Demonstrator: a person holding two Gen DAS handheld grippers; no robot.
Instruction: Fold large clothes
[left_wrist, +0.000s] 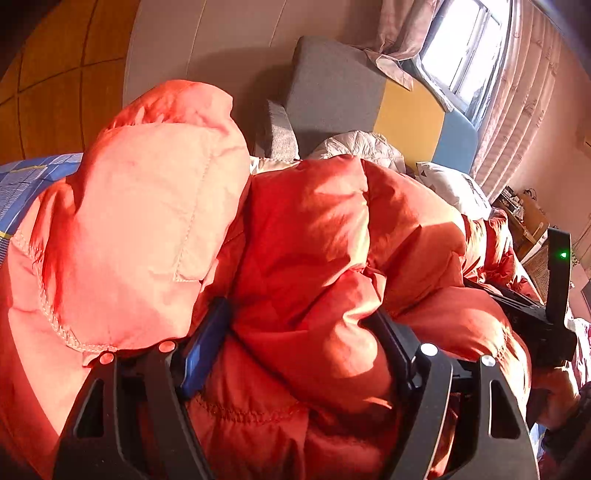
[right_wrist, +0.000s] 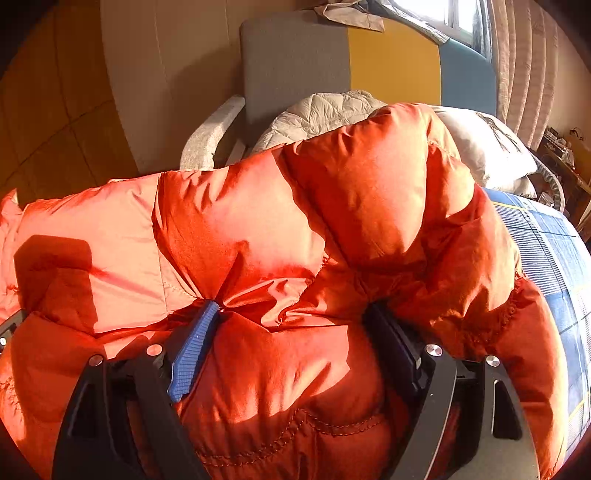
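Here, nearest first:
Left claw (left_wrist: 295, 332): pinching thick orange puffer jacket (left_wrist: 314, 240).
Right claw (right_wrist: 291, 328): clamped wide on another bulging fold.
Jacket's place: heaped over blue checked bedding (right_wrist: 546, 251).
Risk: slippery padding may squirm from my pads, springing the fold open.

blue plaid bed (right_wrist: 546, 251) — orange puffer jacket (right_wrist: 295, 229), white pillow (right_wrist: 487, 147)

the orange puffer jacket (left_wrist: 314, 229) runs off the bottom and left edges of both wrist views, so its full shape cannot be told. bulging padding buries the fingertips of the left gripper (left_wrist: 295, 328) and the right gripper (right_wrist: 291, 325). the jacket hides most of the blue checked bedsheet (right_wrist: 546, 251), the white quilt (right_wrist: 325, 110) and the headboard's (right_wrist: 295, 59) base.
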